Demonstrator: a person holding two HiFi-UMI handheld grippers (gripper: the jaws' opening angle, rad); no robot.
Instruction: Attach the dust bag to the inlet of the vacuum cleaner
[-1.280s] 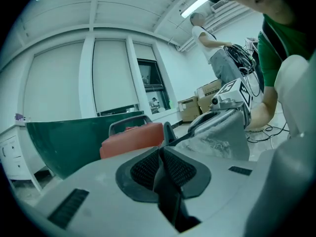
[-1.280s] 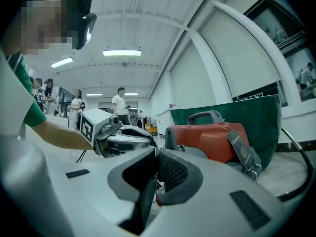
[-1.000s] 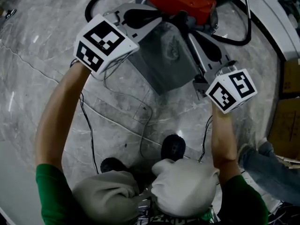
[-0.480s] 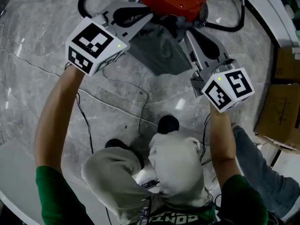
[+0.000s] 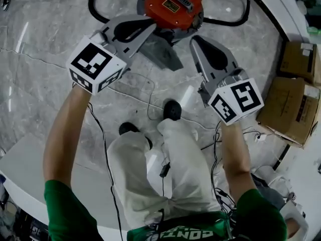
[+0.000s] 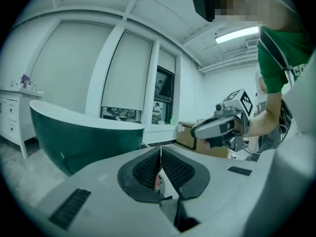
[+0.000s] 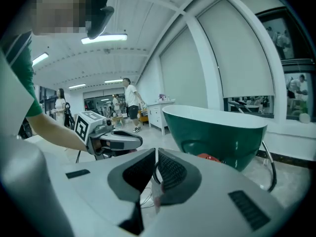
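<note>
The left gripper (image 5: pixel 148 28) and the right gripper (image 5: pixel 196 41) both have their fingers (image 6: pixel 143 169) pressed together on nothing. The grey dust bag (image 5: pixel 161 54) lies on the floor (image 5: pixel 45 39) against the red vacuum cleaner (image 5: pixel 173 6), down between both grippers, held by neither.

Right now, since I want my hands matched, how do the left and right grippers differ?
In the head view, the left gripper slants up-right toward the vacuum cleaner, the right gripper up-left. The left gripper sits farther forward, alongside the grey dust bag; the right gripper hangs back nearer the person. Both have jaws together, nothing plainly held.
</note>
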